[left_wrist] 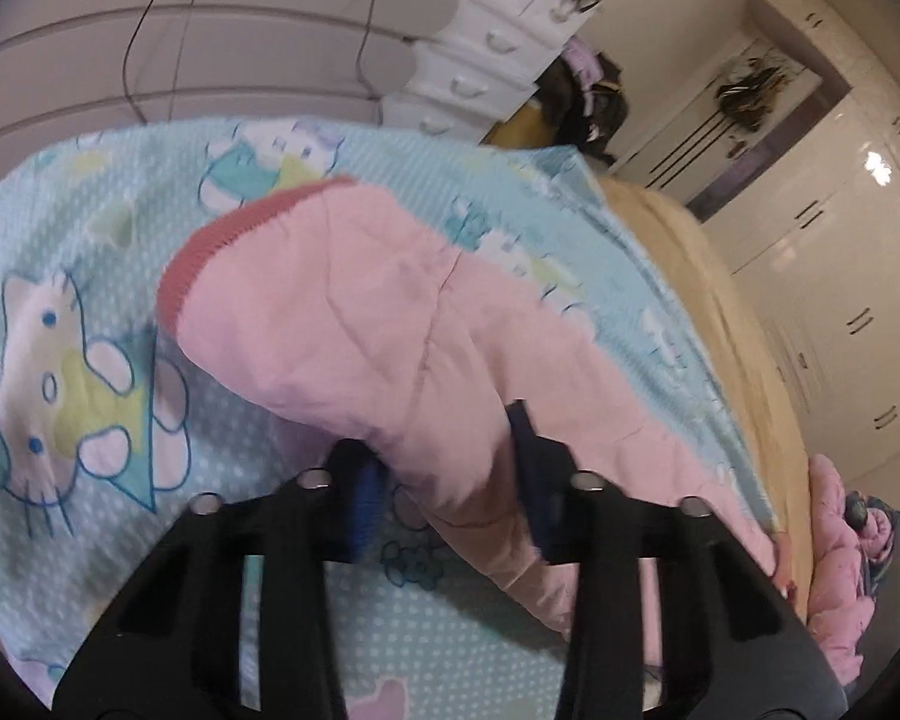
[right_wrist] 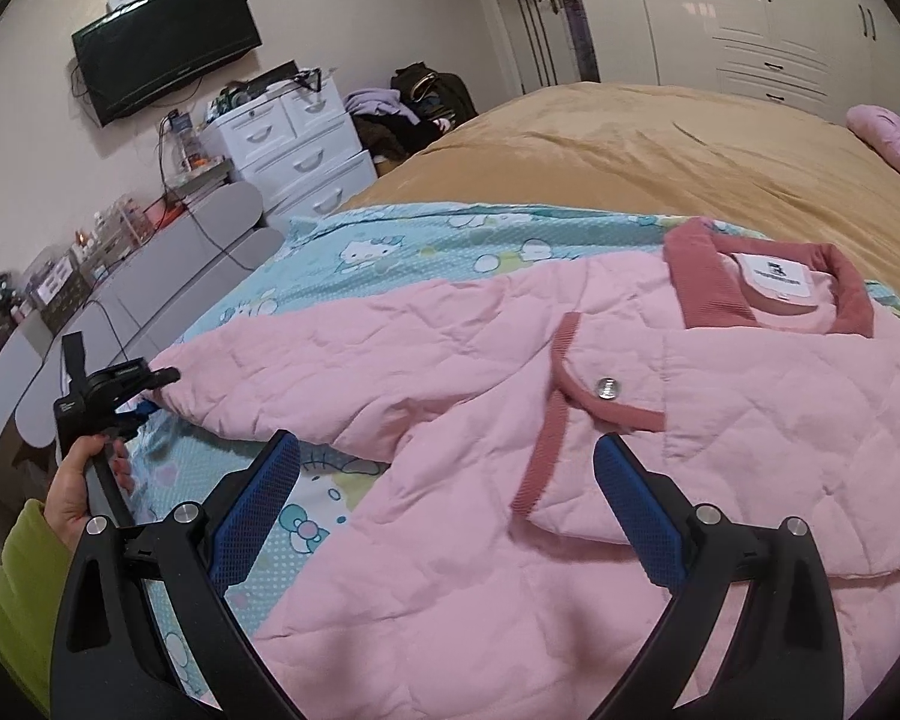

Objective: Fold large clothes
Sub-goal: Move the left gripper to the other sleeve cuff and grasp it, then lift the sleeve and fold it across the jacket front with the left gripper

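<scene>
Across the bed, I see a tan bedspread with a blue cartoon-print sheet laid over it, and on that the pink quilted jacket, collar toward the far side. White drawers and a wall-mounted TV stand beyond. My left gripper is clamped on the jacket's sleeve near the cuff, low over the sheet. My right gripper hovers above the jacket front, fingers spread wide.

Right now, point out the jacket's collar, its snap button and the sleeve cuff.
collar (right_wrist: 852,294): right wrist view, red ribbed band.
snap button (right_wrist: 605,388): right wrist view, middle of the metal stud.
sleeve cuff (left_wrist: 180,276): left wrist view, red ribbed end.
</scene>
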{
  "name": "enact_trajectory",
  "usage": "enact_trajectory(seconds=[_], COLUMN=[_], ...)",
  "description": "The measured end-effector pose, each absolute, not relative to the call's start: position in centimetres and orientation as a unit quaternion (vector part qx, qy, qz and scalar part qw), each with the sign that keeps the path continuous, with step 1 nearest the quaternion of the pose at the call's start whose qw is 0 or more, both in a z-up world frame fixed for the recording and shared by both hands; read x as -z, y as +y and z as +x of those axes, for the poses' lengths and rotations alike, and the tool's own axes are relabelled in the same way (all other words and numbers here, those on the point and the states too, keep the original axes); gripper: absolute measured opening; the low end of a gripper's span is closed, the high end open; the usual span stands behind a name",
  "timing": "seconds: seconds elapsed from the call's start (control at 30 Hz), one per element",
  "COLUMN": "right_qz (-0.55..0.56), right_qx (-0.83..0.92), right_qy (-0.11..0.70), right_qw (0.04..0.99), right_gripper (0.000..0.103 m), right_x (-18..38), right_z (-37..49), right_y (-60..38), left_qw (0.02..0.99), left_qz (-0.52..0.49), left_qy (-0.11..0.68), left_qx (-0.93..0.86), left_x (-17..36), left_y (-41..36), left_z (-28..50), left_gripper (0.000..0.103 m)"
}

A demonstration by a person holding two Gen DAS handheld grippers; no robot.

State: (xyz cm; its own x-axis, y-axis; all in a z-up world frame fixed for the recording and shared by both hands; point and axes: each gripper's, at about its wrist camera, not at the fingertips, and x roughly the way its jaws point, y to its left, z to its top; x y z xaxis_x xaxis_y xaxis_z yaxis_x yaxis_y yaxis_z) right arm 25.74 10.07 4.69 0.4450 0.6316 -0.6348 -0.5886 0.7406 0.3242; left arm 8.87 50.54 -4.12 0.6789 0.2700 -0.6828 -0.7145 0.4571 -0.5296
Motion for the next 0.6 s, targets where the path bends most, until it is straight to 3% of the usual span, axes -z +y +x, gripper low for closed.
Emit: enact_trajectory(seconds=[0.1, 0.6], right_qz=[0.039, 0.093], right_qx=[-0.357, -0.350], right_qy=[0.384, 0.360], right_qw=[0.851, 0.860], right_gripper=[0.098, 0.098], right_x=[-5.0, -7.2], right_z=[25.8, 25.7], right_y=[9.1, 2.6], left_qw=[0.825, 0.890], left_qz=[-0.419, -0.346], left_qy=[0.239, 0.158], left_qx=[-0.295, -0.251], left_x=[2.0, -10.2], left_y=[49.9, 42.7], left_z=[8.3, 9.3], left_gripper=[0.013, 0.012])
